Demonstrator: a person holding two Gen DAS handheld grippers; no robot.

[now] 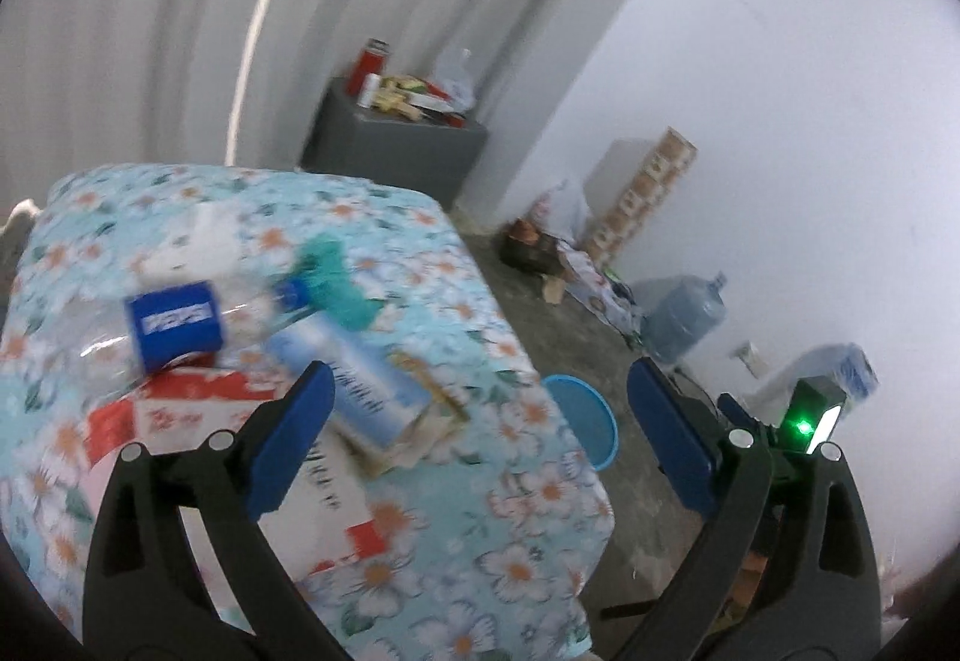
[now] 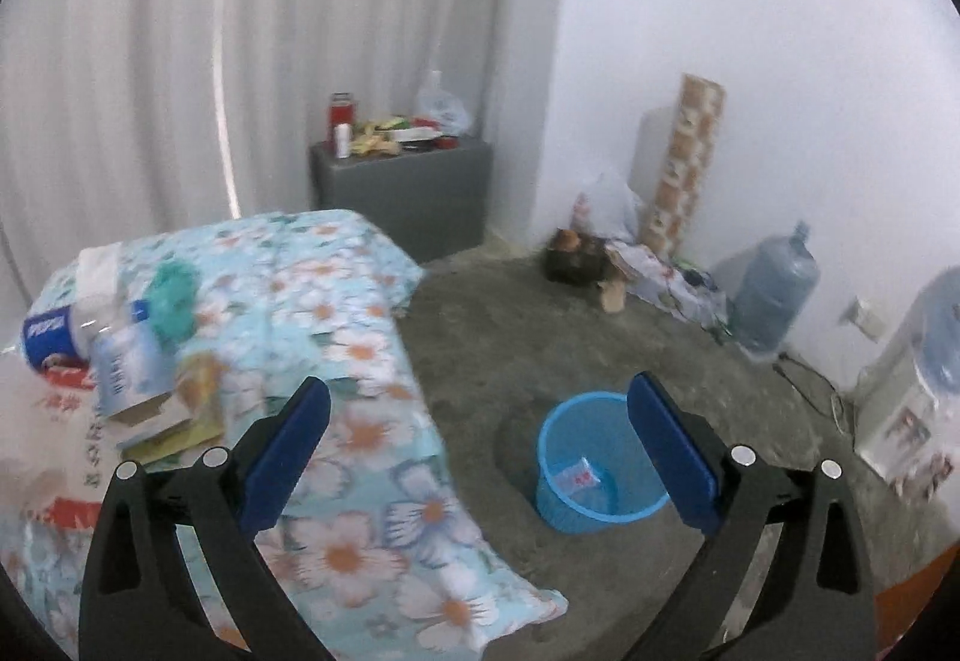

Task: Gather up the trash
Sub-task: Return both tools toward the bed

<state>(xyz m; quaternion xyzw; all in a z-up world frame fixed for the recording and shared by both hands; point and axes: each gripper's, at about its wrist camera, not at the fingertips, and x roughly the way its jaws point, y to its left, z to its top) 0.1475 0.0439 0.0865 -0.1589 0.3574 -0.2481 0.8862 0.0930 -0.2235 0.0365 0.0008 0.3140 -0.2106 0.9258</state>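
Trash lies piled on a table under a floral cloth (image 1: 492,337) (image 2: 336,301): a clear bottle with a blue label (image 1: 174,328) (image 2: 51,337), a pale blue carton (image 1: 354,379) (image 2: 126,367), a green crumpled wad (image 1: 336,283) (image 2: 174,295) and a red and white bag (image 1: 180,409) (image 2: 60,439). A blue bin (image 2: 591,475) (image 1: 585,421) stands on the floor to the table's right with a small wrapper (image 2: 576,478) inside. My left gripper (image 1: 480,439) hangs open above the table's near corner, empty. My right gripper (image 2: 480,451) is open and empty over the floor beside the bin.
A grey cabinet (image 2: 402,193) (image 1: 396,145) with a red flask and clutter stands by the curtain. Along the wall sit bags, a tall patterned box (image 2: 684,163), a water jug (image 2: 774,295) and a water dispenser (image 2: 918,391). The floor is bare concrete.
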